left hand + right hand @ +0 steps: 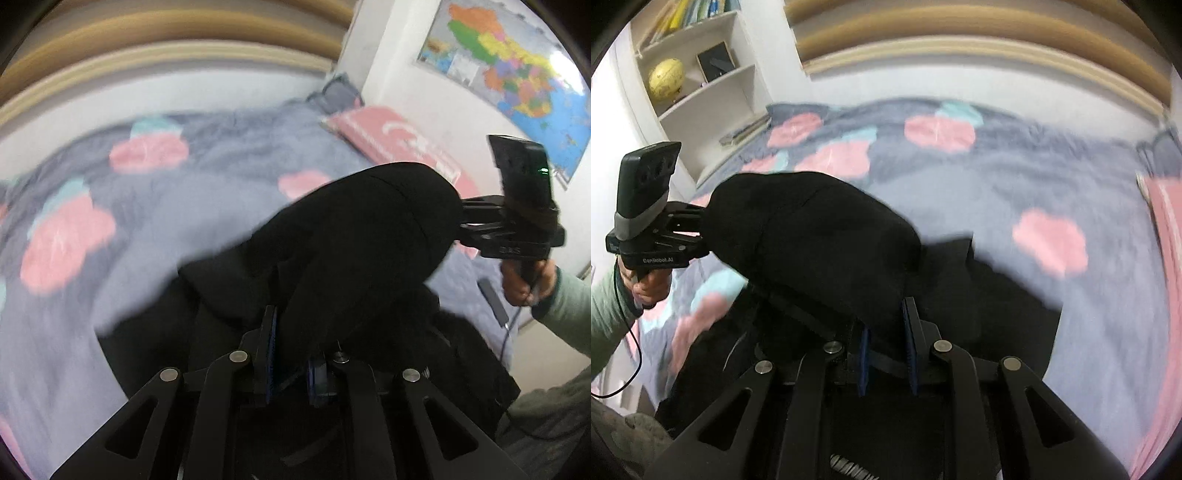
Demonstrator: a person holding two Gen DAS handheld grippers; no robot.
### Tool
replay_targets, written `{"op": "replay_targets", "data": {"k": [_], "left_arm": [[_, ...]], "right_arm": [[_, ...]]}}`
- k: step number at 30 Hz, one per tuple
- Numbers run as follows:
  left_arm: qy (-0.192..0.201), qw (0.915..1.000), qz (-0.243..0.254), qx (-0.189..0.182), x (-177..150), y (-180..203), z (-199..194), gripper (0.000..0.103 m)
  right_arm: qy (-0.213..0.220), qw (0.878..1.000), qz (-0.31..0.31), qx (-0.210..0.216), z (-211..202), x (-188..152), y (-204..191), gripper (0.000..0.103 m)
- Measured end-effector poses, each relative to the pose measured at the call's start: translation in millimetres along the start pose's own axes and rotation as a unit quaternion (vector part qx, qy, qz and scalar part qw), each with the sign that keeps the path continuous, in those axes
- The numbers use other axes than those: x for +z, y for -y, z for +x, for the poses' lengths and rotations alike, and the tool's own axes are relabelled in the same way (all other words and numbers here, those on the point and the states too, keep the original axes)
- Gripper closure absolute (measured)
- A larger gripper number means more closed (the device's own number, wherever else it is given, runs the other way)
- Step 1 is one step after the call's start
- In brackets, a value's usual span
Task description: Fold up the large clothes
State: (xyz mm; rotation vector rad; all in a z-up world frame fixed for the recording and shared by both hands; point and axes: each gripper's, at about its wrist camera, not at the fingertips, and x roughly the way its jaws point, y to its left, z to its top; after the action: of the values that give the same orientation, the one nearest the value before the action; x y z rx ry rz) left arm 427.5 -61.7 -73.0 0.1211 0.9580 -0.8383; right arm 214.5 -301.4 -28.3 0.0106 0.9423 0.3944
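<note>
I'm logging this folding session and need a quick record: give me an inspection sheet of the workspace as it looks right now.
Surface: bed covered by a grey-blue blanket with pink and teal blotches, blurred by motion.
Job's things: large black garment, one edge lifted between both grippers, the rest lying on the blanket.
Clutter: pink pillow at the bed's far end.
Grippers: left gripper and right gripper each shut on the black fabric.
Cables: thin black cable hanging below the left hand.
Surroundings: colourful wall map; white shelf unit holding a yellow globe.
</note>
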Motion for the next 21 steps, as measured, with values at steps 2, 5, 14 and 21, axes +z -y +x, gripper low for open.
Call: {"op": "replay_targets", "data": {"k": [2,5,14,21], "left_arm": [[-0.021,0.9996,-0.015,0.004,-30,8,10,0.087],[-0.061,0.9963,-0.059,0.013,-72,10,32,0.085],[-0.034,0.9942,-0.102,-0.007,-93,11,-25,0.081],[0.073,0.9866,-0.143,-0.030,-23,3,-65,0.080]], "right_arm": [[-0.023,1.000,0.012,-0.010,7,-27,-6,0.083],[-0.065,0.997,0.036,-0.005,26,-63,-8,0.079],[-0.082,0.993,0.072,-0.040,0,-64,8,0.073],[0.007,0.998,0.062,0.009,-19,25,-21,0.038]]}}
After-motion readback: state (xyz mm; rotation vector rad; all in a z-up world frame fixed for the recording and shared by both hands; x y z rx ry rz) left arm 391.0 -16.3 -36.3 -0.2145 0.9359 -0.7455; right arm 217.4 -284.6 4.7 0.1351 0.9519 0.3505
